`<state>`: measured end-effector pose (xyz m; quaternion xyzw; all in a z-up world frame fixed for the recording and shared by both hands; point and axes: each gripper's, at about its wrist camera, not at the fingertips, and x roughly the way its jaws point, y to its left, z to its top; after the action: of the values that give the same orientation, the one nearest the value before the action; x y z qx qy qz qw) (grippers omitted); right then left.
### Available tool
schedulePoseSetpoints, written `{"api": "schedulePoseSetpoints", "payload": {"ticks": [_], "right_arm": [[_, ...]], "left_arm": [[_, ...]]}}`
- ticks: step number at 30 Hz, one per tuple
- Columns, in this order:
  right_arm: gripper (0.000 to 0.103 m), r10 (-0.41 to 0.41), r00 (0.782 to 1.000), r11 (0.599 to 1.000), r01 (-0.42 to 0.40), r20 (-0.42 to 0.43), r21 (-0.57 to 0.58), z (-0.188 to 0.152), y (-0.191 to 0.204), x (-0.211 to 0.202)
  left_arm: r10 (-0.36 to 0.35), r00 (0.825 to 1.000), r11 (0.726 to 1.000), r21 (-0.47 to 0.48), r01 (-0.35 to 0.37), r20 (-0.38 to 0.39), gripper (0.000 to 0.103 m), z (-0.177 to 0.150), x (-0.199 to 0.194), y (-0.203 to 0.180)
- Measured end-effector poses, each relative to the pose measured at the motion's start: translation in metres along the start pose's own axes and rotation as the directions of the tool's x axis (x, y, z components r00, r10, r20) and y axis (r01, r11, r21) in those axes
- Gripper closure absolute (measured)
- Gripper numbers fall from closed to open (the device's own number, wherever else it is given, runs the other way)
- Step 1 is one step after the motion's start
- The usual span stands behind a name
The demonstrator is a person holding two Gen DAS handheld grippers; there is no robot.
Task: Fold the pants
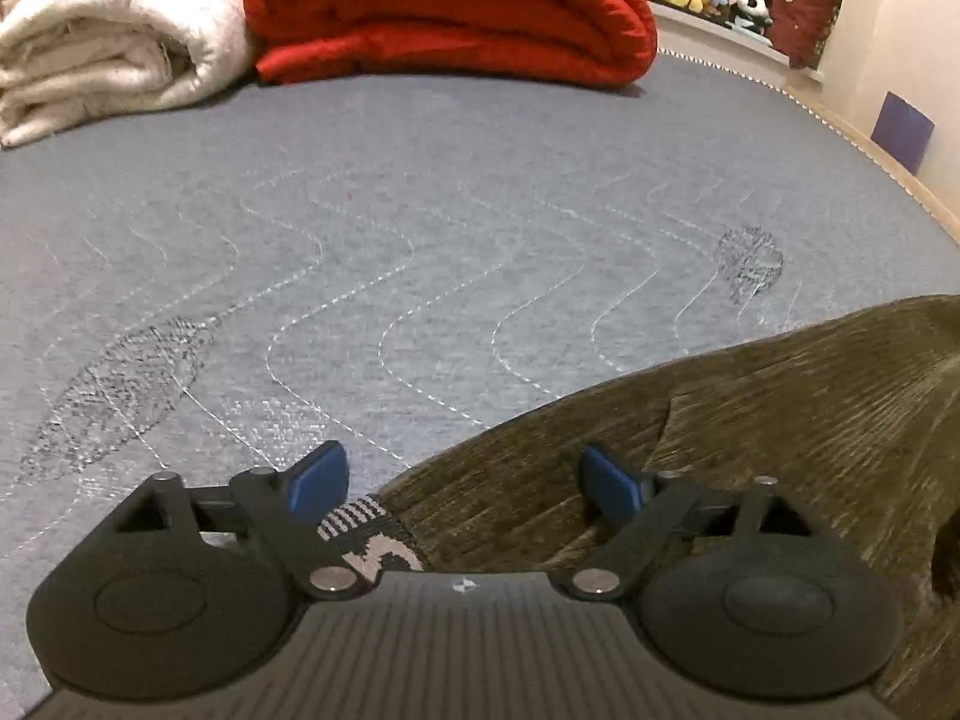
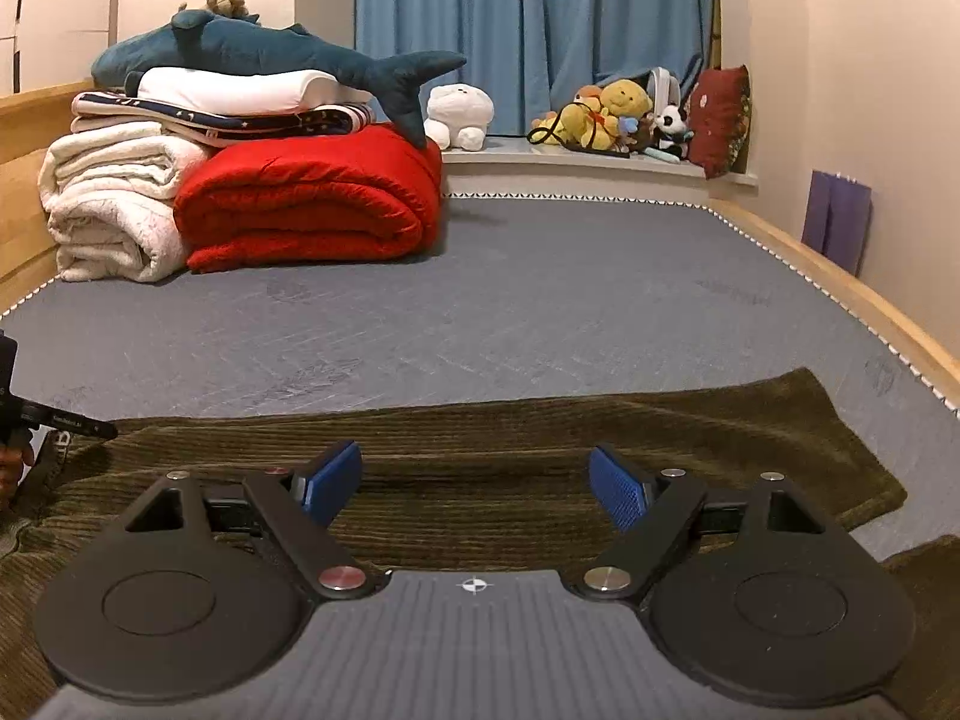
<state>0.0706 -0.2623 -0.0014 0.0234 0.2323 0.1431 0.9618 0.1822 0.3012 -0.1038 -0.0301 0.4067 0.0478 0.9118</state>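
Under your right gripper (image 2: 475,480) lie the pants (image 2: 510,450), olive ribbed corduroy spread flat across the near edge of the bed (image 2: 540,300), one leg end squared off to the right. Its blue ridged pads (image 2: 618,495) stand wide apart with nothing between them. Your left gripper (image 1: 465,480) is just as wide and holds nothing; it sits over the pants' (image 1: 750,420) waist, where a grey patterned waistband (image 1: 366,534) peeks out beside the left finger. Beyond the cloth stretches the bed's (image 1: 420,210) grey quilted cover, stitched in pale wavy lines. Farther back you have a rolled red quilt (image 2: 312,204), puffy and smooth, touching a folded cream fleece blanket (image 2: 114,204), with a plush shark (image 2: 252,48) stacked above and blue curtains (image 2: 534,24) behind.
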Motion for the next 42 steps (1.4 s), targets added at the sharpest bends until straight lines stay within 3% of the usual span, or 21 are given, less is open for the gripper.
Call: {"api": "schedulePoseSetpoints", "payload": {"ticks": [3,4,5,7,9,12,16,18,20,21,22,25,27,29,31,34,36,38,40,42], "right_arm": [[0.019,0.003,1.0,1.0,-0.003,-0.004,0.018,0.001,-0.004,-0.001],[0.019,0.006,1.0,1.0,-0.005,-0.007,0.029,0.002,-0.006,-0.001],[0.019,0.008,1.0,0.999,-0.007,-0.011,0.044,0.002,-0.008,-0.001],[0.019,0.009,1.0,0.997,-0.008,-0.019,0.071,0.002,-0.013,-0.001],[0.019,-0.005,1.0,0.996,0.007,-0.026,0.092,0.002,-0.019,-0.002],[0.019,-0.04,0.999,0.992,0.043,-0.027,0.116,0.003,-0.031,-0.004],[0.02,-0.131,0.991,0.981,0.132,-0.014,0.146,0.003,-0.056,-0.008],[0.028,-0.193,0.981,0.968,0.194,-0.02,0.161,0.001,-0.072,-0.009],[0.049,-0.226,0.973,0.953,0.23,-0.042,0.195,-0.003,-0.089,-0.008],[0.054,-0.236,0.97,0.943,0.244,-0.061,0.228,-0.006,-0.098,-0.007],[0.061,-0.238,0.968,0.933,0.25,-0.076,0.26,-0.008,-0.105,-0.006],[0.064,-0.227,0.968,0.892,0.25,-0.107,0.377,-0.016,-0.126,-0.005],[0.063,-0.225,0.966,0.865,0.257,-0.125,0.431,-0.022,-0.136,-0.006],[0.063,-0.214,0.967,0.841,0.253,-0.135,0.479,-0.026,-0.145,-0.005],[0.063,-0.201,0.969,0.823,0.245,-0.141,0.513,-0.031,-0.15,-0.004],[0.062,-0.175,0.973,0.794,0.23,-0.151,0.563,-0.034,-0.158,0.003],[0.062,-0.151,0.977,0.781,0.21,-0.149,0.588,-0.036,-0.159,0.008],[0.062,-0.135,0.981,0.778,0.192,-0.139,0.598,-0.036,-0.156,0.013],[0.061,-0.114,0.985,0.783,0.171,-0.132,0.598,-0.031,-0.153,0.022],[0.062,-0.089,0.989,0.792,0.144,-0.122,0.594,-0.028,-0.145,0.03]], "left_arm": [[-0.024,1.0,1.0,0.017,0.024,0.001,0.02,-0.001,0.002,-0.002],[-0.029,1.0,0.998,0.047,0.028,0.01,0.032,-0.001,0.0,-0.006],[-0.037,0.999,0.996,0.086,0.036,0.02,0.061,0.0,-0.003,-0.011],[-0.063,0.998,0.987,0.152,0.059,0.022,0.091,0.001,-0.011,-0.023],[-0.023,0.998,0.965,0.263,0.009,0.052,0.096,-0.002,-0.025,-0.04],[-0.024,0.994,0.934,0.356,-0.015,0.106,0.097,-0.011,-0.052,-0.053],[-0.081,0.981,0.92,0.392,0.006,0.177,0.098,-0.017,-0.106,-0.058],[-0.13,0.968,0.903,0.43,0.025,0.217,0.099,-0.023,-0.147,-0.063],[-0.213,0.947,0.854,0.517,0.061,0.24,0.099,-0.037,-0.193,-0.071],[-0.257,0.937,0.825,0.559,0.085,0.236,0.099,-0.045,-0.213,-0.075],[-0.318,0.925,0.779,0.613,0.129,0.209,0.1,-0.059,-0.236,-0.076],[-0.413,0.909,0.656,0.711,0.255,0.055,0.101,-0.111,-0.269,-0.068],[-0.416,0.906,0.623,0.699,0.35,-0.082,0.103,-0.142,-0.261,-0.056],[-0.349,0.919,0.615,0.695,0.373,-0.184,0.102,-0.164,-0.247,-0.051],[-0.329,0.929,0.616,0.706,0.349,-0.172,0.1,-0.165,-0.248,-0.054],[-0.458,0.888,0.679,0.629,0.379,-0.041,0.089,-0.136,-0.271,-0.061],[-0.476,0.879,0.713,0.599,0.365,0.031,0.089,-0.118,-0.275,-0.077],[-0.431,0.9,0.752,0.576,0.319,0.064,0.089,-0.111,-0.266,-0.1],[-0.391,0.92,0.774,0.555,0.306,0.038,0.089,-0.115,-0.247,-0.124],[-0.349,0.937,0.767,0.573,0.288,-0.004,0.089,-0.127,-0.229,-0.152]]}}
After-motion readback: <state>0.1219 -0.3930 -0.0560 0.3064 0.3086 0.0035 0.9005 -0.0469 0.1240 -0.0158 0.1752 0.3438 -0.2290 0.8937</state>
